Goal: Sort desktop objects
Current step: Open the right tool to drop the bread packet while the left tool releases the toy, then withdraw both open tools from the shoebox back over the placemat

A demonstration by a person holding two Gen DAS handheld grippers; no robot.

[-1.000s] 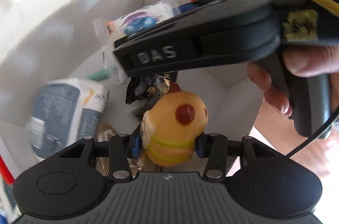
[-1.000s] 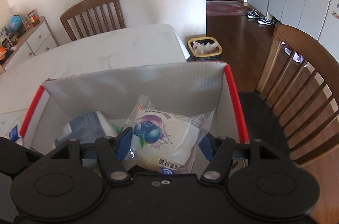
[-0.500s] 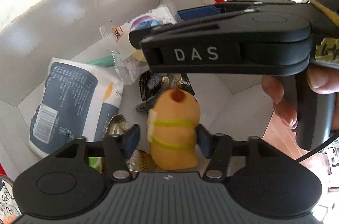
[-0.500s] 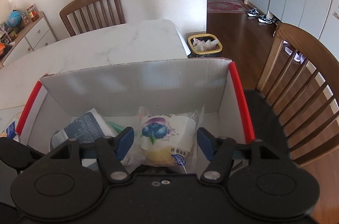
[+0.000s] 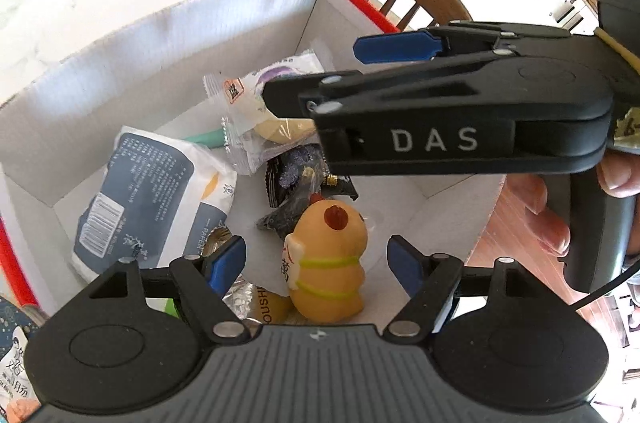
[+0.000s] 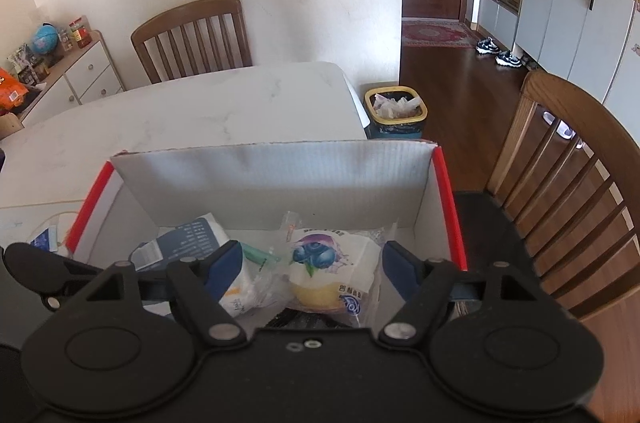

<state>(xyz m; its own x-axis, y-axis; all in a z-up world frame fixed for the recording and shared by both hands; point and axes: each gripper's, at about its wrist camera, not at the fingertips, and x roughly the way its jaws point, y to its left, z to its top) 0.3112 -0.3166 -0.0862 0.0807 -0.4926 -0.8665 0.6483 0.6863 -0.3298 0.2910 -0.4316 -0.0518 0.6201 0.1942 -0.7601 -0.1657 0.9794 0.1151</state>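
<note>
A white cardboard box with red edges (image 5: 168,63) (image 6: 276,175) holds the sorted items. An orange toy figure (image 5: 326,259) lies on its floor, loose between the spread fingers of my open left gripper (image 5: 316,261). A blueberry snack packet (image 6: 328,263) (image 5: 260,103) lies in the box below my open right gripper (image 6: 312,265), whose black body (image 5: 460,127) crosses the left wrist view. A blue-and-white tissue pack (image 5: 148,199) (image 6: 188,243), a dark wrapper (image 5: 304,175) and a green stick (image 5: 204,137) also lie inside.
The box stands on a white marble table (image 6: 192,107). Wooden chairs stand at the far side (image 6: 192,35) and at the right (image 6: 572,175). A yellow-rimmed bin (image 6: 396,111) is on the floor. A printed packet (image 5: 12,375) lies outside the box at lower left.
My left gripper opened and let go of the orange toy, which now lies in the box. My right gripper opened wider and released the blueberry packet. Both grippers rose.
</note>
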